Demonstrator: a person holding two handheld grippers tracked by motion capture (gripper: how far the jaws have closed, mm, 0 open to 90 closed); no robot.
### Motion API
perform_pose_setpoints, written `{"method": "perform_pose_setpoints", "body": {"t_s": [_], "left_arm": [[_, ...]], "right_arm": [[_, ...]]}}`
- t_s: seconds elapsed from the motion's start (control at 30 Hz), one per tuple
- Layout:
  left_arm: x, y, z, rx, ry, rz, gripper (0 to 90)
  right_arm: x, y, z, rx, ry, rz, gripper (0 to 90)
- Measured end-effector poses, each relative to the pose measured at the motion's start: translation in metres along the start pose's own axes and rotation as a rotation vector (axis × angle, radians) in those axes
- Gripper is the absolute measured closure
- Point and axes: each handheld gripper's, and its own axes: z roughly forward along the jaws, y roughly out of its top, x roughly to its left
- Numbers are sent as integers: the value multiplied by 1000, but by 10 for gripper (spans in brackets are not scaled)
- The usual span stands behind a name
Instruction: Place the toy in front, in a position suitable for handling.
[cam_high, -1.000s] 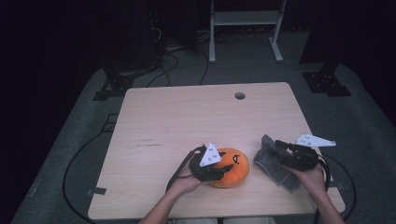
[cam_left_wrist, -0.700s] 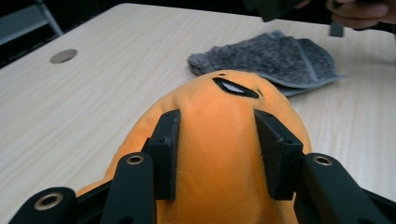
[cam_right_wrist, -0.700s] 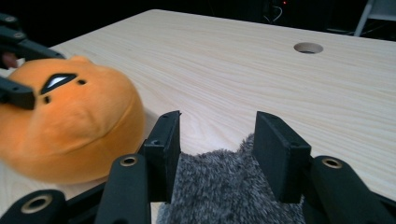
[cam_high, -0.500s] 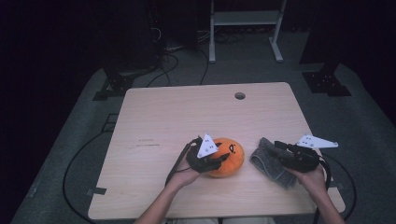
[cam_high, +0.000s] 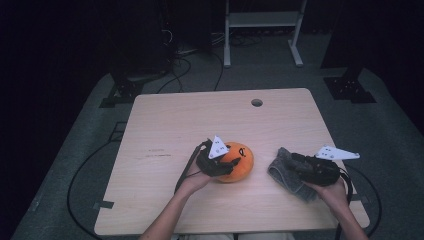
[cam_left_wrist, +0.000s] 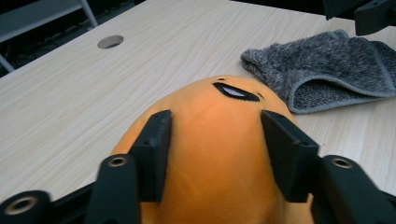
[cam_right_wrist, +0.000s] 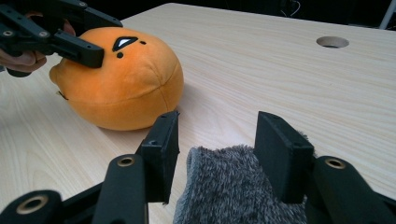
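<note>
An orange plush toy (cam_high: 240, 161) (cam_right_wrist: 126, 88) with a small stitched face lies on the wooden table (cam_high: 200, 115), near the front edge. My left gripper (cam_high: 227, 165) (cam_left_wrist: 215, 122) straddles it from the left. Its jaws have just been opening, but the toy (cam_left_wrist: 215, 149) still bulges between the pads and they still dent it. To the right lies a grey furry cloth (cam_high: 281, 175) (cam_left_wrist: 327, 60). My right gripper (cam_high: 292, 164) (cam_right_wrist: 217, 128) rests over it with its jaws wide. The cloth (cam_right_wrist: 224, 186) sits loose between them, not pinched.
A round cable hole (cam_high: 256, 102) sits near the table's far edge. Beyond the table, a white metal stand (cam_high: 260, 20) and cables lie on the dark floor. The far and left parts of the tabletop are bare wood.
The left hand has shifted the plush toy a little to the left and away from the front edge. The cloth's folds changed slightly under the right gripper, which stayed put.
</note>
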Motion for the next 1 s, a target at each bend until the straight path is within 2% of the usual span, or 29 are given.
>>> {"method": "perform_pose_setpoints", "body": {"t_s": [0.1, 0.2, 0.37, 0.73, 1.0], "left_arm": [[0, 1, -3, -3, -9, -16, 350], [0, 2, -8, -26, -7, -20, 310], [-1, 4, -14, -25, -4, -27, 222], [6, -5, -34, -47, 22, -62, 184], [6, -13, -48, -60, 31, -65, 159]], "right_arm": [[0, -1, 0, 0, 1, -3, 477], [-1, -1, 0, -1, -1, -3, 466], [0, -2, 1, 3, -2, 0, 462], [1, -2, 3, 10, 2, -2, 453], [3, -2, 3, 12, -1, 1, 450]]}}
